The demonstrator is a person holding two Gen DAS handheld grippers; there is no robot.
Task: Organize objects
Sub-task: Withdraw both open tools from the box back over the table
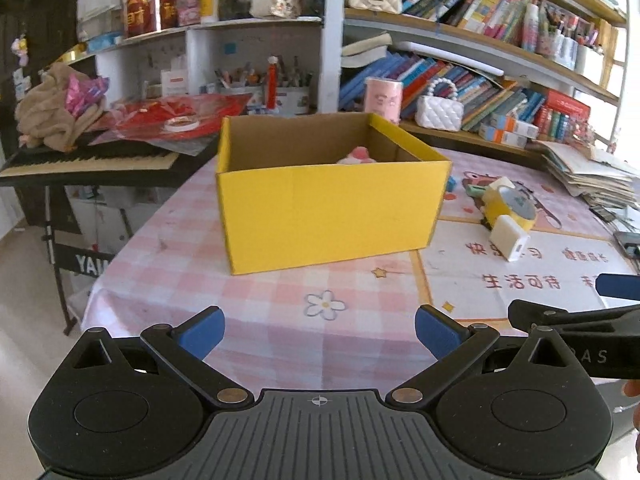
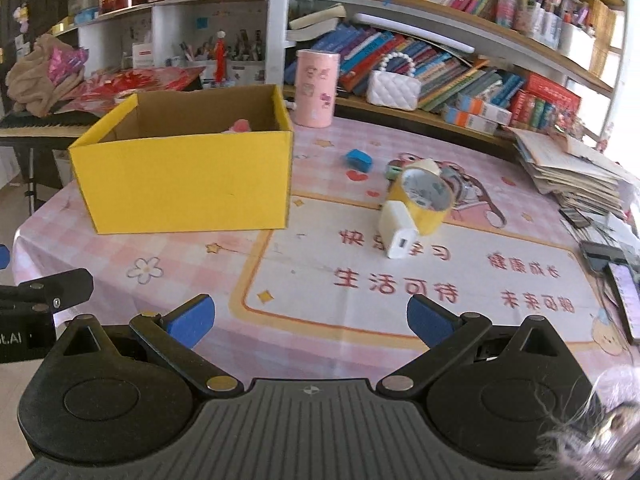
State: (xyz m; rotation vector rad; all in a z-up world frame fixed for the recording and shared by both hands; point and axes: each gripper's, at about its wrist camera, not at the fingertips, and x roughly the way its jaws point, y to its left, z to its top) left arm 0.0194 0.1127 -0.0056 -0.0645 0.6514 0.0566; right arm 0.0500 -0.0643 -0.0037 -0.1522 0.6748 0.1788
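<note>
Yellow open-topped cardboard box [image 2: 184,176] stands on the pink checked tablecloth [image 2: 440,292], a pink-and-white soft item [image 1: 357,155] inside it. To its right lie a roll of yellow tape [image 2: 423,198] touching a white plug-in charger [image 2: 398,236], with a small blue block [image 2: 359,159] and a pink cylindrical tin [image 2: 317,88] beyond. Left gripper [image 1: 319,332] and right gripper [image 2: 310,322] hover with jaws apart, empty, nothing between them and the objects.
</note>
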